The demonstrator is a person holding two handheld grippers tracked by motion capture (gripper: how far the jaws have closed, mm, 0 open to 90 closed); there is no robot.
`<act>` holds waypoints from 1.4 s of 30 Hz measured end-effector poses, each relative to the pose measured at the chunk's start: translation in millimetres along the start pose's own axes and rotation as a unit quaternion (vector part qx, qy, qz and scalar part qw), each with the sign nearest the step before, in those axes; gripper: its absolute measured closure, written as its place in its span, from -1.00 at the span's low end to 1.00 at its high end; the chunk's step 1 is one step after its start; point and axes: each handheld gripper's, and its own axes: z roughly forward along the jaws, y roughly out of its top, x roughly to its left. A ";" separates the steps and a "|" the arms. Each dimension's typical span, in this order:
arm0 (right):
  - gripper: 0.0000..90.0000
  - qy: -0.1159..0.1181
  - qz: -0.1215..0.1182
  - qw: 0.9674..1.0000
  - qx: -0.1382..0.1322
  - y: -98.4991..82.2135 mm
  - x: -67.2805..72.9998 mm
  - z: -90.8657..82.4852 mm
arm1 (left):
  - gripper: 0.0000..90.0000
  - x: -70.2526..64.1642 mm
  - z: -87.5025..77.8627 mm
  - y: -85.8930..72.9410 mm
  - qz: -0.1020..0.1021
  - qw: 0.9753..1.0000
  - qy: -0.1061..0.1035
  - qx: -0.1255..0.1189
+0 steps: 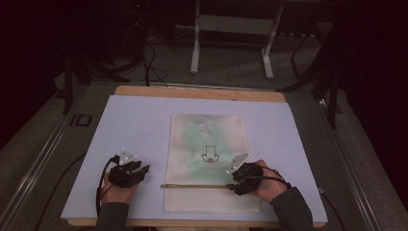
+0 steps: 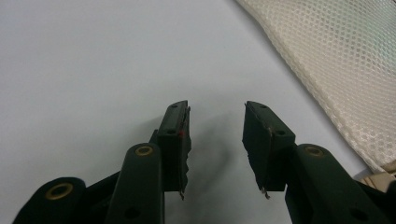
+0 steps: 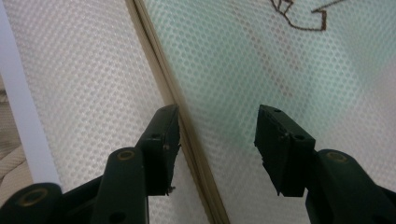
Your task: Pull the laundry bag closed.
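A white mesh bag (image 1: 208,159) lies flat on the pale blue mat (image 1: 134,125), with something green inside it and a brown outline (image 1: 210,155) at its middle. A zip seam (image 1: 192,186) runs across its near end. My left gripper (image 1: 143,170) rests on the mat left of the bag, open and empty; in the left gripper view its jaws (image 2: 215,109) stand apart over bare mat, the mesh bag (image 2: 345,56) off to the right. My right gripper (image 1: 233,186) is at the zip's right end, open; its jaws (image 3: 218,112) straddle the zip seam (image 3: 187,126) over the mesh (image 3: 233,56).
The mat covers a wooden table (image 1: 202,92) whose edge shows at the far side. Beyond it stand the white legs of a frame (image 1: 195,48) on grey carpet, with cables (image 1: 151,67) on the floor. Dark surroundings flank both sides.
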 end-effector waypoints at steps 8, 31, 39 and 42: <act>0.10 0.008 -0.009 1.000 0.000 9.5 2.7 4.2 | 0.34 0.3 -0.5 -0.2 -0.004 1.000 -0.001 -0.001; 0.07 0.031 -0.033 0.999 -0.004 37.8 9.5 18.0 | 0.33 0.6 -1.2 -0.3 -0.003 1.000 0.002 0.000; 0.06 0.040 -0.041 0.998 -0.006 48.9 12.3 23.3 | 0.33 -0.7 -0.6 0.0 0.006 1.000 0.004 0.004; 0.06 0.045 -0.040 0.998 -0.006 51.7 11.9 25.5 | 0.33 -1.0 -0.8 0.1 0.010 1.000 0.004 0.003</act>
